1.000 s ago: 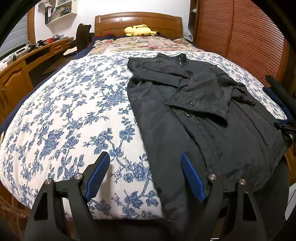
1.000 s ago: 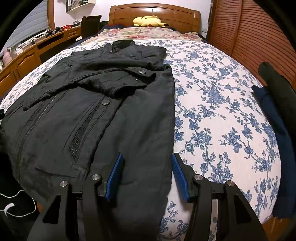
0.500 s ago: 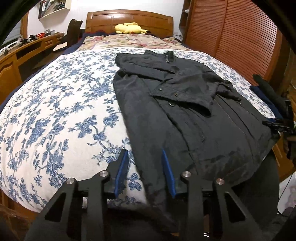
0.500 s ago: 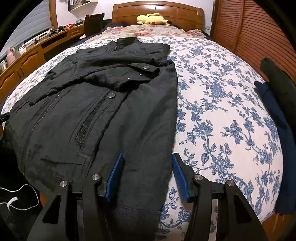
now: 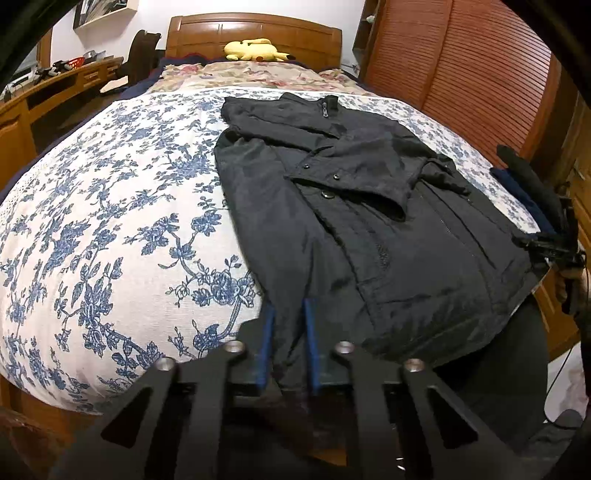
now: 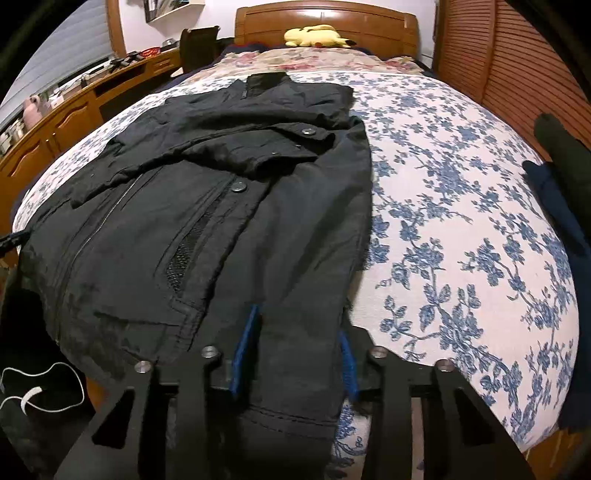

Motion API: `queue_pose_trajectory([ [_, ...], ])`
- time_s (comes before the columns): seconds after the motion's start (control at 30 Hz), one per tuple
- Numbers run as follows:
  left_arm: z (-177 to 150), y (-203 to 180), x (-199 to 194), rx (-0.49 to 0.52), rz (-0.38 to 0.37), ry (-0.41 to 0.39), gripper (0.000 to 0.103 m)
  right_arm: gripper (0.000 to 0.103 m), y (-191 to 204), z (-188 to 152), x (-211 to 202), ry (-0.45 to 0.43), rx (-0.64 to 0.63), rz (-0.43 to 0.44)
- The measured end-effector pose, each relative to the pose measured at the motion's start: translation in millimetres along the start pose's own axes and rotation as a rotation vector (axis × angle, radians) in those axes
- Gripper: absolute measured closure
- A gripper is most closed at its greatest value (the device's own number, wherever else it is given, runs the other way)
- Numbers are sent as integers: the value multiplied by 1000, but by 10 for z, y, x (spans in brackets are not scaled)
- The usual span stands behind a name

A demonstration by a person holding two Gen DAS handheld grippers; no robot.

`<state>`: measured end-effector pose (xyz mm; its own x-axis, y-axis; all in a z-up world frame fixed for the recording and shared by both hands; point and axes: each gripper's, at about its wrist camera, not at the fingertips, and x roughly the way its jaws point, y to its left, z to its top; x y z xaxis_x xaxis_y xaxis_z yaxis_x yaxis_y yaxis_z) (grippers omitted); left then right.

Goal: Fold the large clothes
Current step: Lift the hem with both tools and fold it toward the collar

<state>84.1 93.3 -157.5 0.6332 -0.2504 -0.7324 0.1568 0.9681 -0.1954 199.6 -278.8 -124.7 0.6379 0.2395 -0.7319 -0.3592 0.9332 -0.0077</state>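
A black jacket (image 5: 369, 206) lies flat on the bed with its sleeves folded over the chest and its hem hanging over the near bed edge. It also shows in the right wrist view (image 6: 207, 206). My left gripper (image 5: 288, 328) is shut on the jacket's hem at its left corner. My right gripper (image 6: 295, 347) straddles the hem at the jacket's right corner; its blue pads (image 6: 246, 343) stand apart with cloth between them, not pinched.
The blue floral bedspread (image 5: 110, 221) covers the bed. A yellow plush toy (image 5: 255, 50) lies by the wooden headboard (image 6: 325, 22). Dark folded clothes (image 6: 561, 184) sit at the bed's right edge. A wooden desk (image 6: 74, 110) runs along the left; slatted wardrobe doors (image 5: 461, 74) on the right.
My left gripper has moved right onto the jacket's hem and closed from wide open to shut on it. My right gripper has moved forward over the hem and stayed open.
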Motion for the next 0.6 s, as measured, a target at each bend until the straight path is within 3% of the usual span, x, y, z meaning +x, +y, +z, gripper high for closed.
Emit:
queue_pose_trajectory([
  [0.13,149,-106,-149,40,-8,-35,97,90,-10,84,-8,-7,-6,47],
  [0.4,640,-435,-727,165,-10,-161,99,96,57,488,-666,-208,-7,101],
  [0.6,908,-589,-1156,235,-5,-236,99,97,79,595,-1240,-329,-23,128],
])
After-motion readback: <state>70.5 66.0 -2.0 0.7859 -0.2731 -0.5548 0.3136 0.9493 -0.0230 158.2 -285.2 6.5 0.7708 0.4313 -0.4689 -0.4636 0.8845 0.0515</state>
